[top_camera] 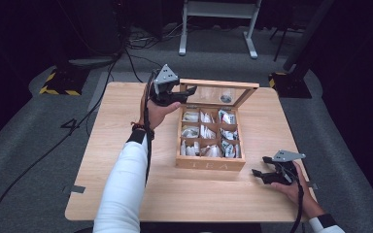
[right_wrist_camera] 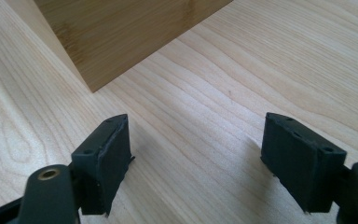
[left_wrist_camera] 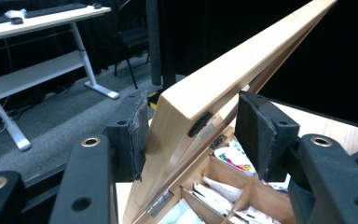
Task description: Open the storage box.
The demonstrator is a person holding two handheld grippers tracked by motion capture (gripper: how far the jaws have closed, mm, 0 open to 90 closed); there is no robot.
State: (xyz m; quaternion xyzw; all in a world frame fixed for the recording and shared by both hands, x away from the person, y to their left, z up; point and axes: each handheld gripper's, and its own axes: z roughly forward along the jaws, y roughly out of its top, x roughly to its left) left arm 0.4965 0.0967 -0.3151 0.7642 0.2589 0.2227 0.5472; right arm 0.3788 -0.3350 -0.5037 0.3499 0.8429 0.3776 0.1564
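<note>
A wooden tea box (top_camera: 210,165) stands mid-table, its compartments holding several tea bags (top_camera: 209,132). Its glass-paned lid (top_camera: 218,83) is raised and leans back. My left gripper (top_camera: 187,93) is open at the lid's left front corner. In the left gripper view the lid's wooden edge (left_wrist_camera: 223,70) passes between the jaws of the left gripper (left_wrist_camera: 191,135), the left pad (left_wrist_camera: 137,135) against it and the right pad apart from it. Tea bags (left_wrist_camera: 233,156) lie below. My right gripper (top_camera: 260,166) rests open on the table by the box's front right corner (right_wrist_camera: 121,32), the right gripper (right_wrist_camera: 198,158) holding nothing.
The light wooden table (top_camera: 111,145) has bare room left of and in front of the box. Behind it, on the grey floor, stand a white desk frame (top_camera: 218,24), cables and yellow-black striped bases (top_camera: 58,87).
</note>
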